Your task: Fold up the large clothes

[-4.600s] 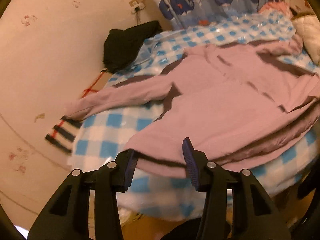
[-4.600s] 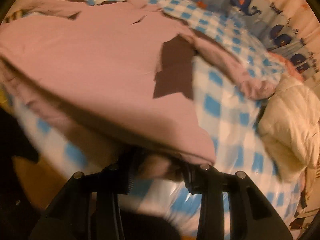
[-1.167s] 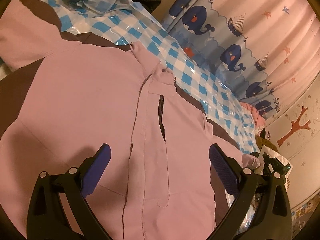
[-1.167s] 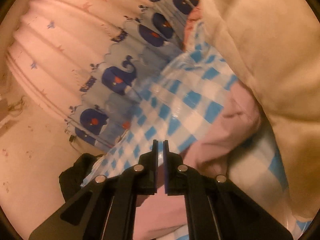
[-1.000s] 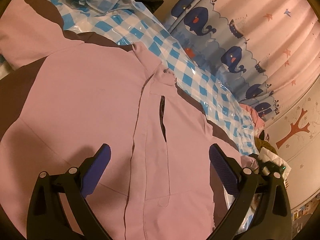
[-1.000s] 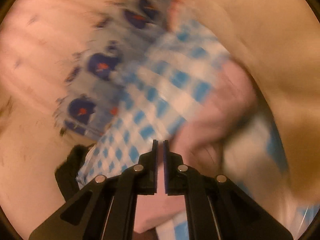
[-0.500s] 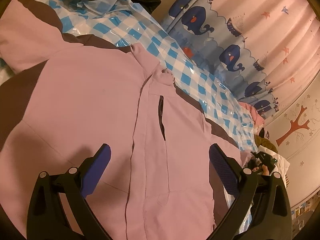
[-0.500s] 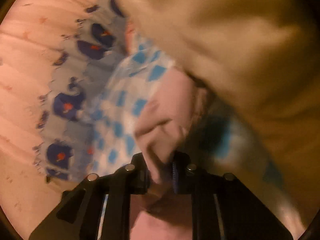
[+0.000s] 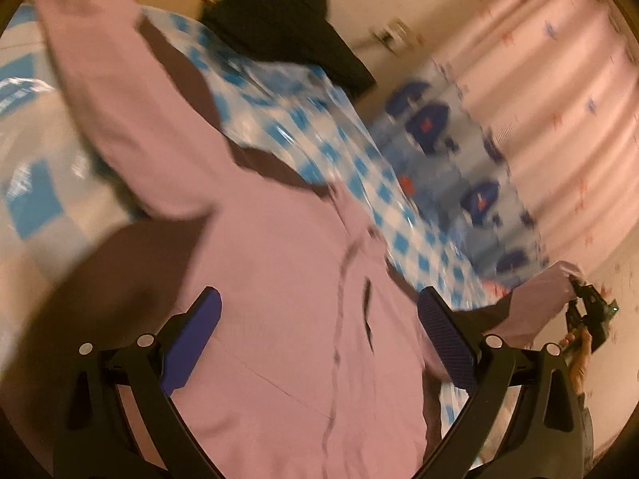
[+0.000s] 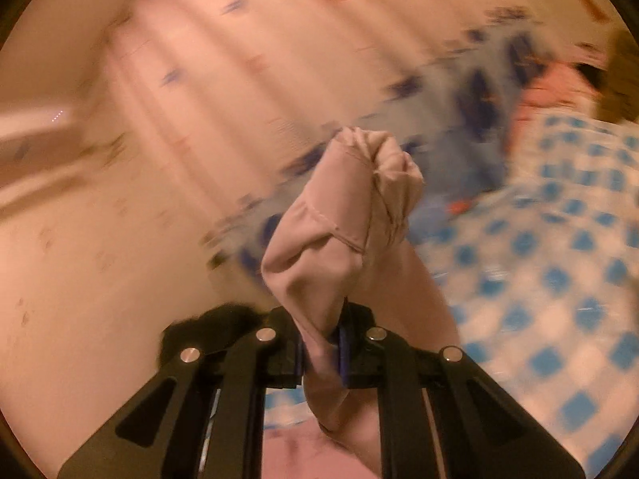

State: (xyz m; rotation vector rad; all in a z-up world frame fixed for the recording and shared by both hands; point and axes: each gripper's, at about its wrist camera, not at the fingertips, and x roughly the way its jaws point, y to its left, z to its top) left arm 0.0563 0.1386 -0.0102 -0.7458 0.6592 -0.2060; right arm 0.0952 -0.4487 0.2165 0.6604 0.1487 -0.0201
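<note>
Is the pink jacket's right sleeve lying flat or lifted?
Lifted: the right gripper is shut on the pink jacket's sleeve cuff, raised off the checked sheet.

Grippers mid-fold

Left gripper (image 9: 317, 339) hangs with jaws spread wide, nothing between them; right gripper (image 10: 322, 345) is clamped on the pink sleeve cuff (image 10: 351, 215), raised at far right.

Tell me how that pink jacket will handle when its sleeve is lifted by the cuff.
Probably floppy: the cuff bunches and creases where the right hand-held gripper pinches it. The pink jacket likely trails behind rather than lifting whole, since its body lies spread flat. It may slide easily on the glossy checked cover.
</note>
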